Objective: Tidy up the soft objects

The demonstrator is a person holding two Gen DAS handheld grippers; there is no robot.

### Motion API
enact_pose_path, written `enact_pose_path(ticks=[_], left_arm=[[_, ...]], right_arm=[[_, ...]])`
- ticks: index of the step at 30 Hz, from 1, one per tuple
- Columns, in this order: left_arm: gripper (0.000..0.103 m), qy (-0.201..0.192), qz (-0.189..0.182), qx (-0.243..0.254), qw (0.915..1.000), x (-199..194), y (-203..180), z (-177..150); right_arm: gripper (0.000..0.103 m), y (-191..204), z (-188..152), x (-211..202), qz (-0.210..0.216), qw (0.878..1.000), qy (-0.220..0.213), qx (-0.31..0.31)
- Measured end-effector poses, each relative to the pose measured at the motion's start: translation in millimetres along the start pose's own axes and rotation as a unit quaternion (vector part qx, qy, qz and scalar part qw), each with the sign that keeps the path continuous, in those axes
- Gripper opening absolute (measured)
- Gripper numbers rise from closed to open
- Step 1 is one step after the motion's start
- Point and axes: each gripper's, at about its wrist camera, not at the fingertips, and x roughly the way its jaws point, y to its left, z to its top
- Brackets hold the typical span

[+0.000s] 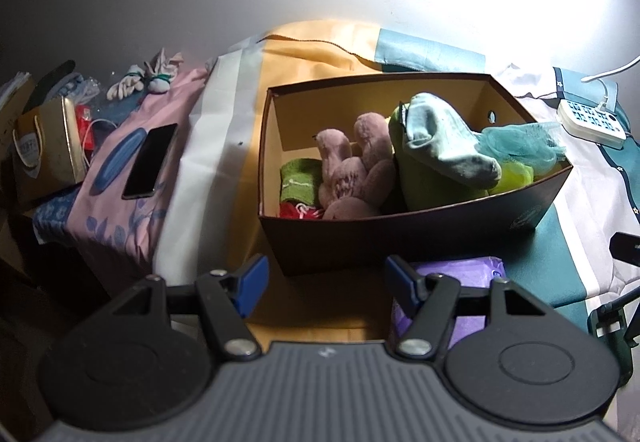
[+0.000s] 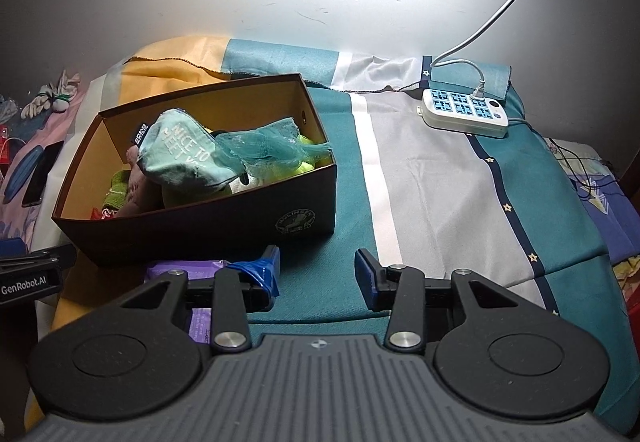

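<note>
A dark brown open box (image 1: 400, 238) (image 2: 224, 218) stands on the cloth-covered surface. It holds a pink plush toy (image 1: 352, 170), a light blue sock (image 1: 444, 138) (image 2: 180, 154), a teal mesh puff (image 1: 520, 142) (image 2: 268, 146), a green knit piece (image 1: 298, 180) and yellow-green items (image 1: 516, 174). A purple soft pack (image 1: 460, 282) (image 2: 188, 270) lies in front of the box. My left gripper (image 1: 326, 282) is open and empty, just before the box front. My right gripper (image 2: 318, 270) is open and empty over the teal cloth, right of the pack.
A white power strip (image 2: 464, 110) (image 1: 592, 122) with a cable lies at the back right. A black phone (image 1: 150, 162) lies on the pink cloth left of the box. White gloves (image 1: 132, 82) and a gold bag (image 1: 44, 150) stand far left.
</note>
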Motion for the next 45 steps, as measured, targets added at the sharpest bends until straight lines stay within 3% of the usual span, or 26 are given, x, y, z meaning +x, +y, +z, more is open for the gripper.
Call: enact_pose_path(ticks=[17,28,45], left_arm=[[0.068,-0.024,0.006,0.021,0.9995,-10.8,-1.9,12.5],[0.068,-0.075,0.028,0.043,0.9959,-28.8,11.3,52.4],[0.068,-0.049,0.01,0.013,0.9987,-10.5,18.1,46.8]], right_arm=[[0.026,3.3,1.7,-10.5,0.002,1.0,-0.018,0.002],[0.026,3.9,24.8,-23.0,0.001,0.999,-0.044,0.008],[0.026,12.8,28.6,-12.2,0.014,0.999,-0.032,0.01]])
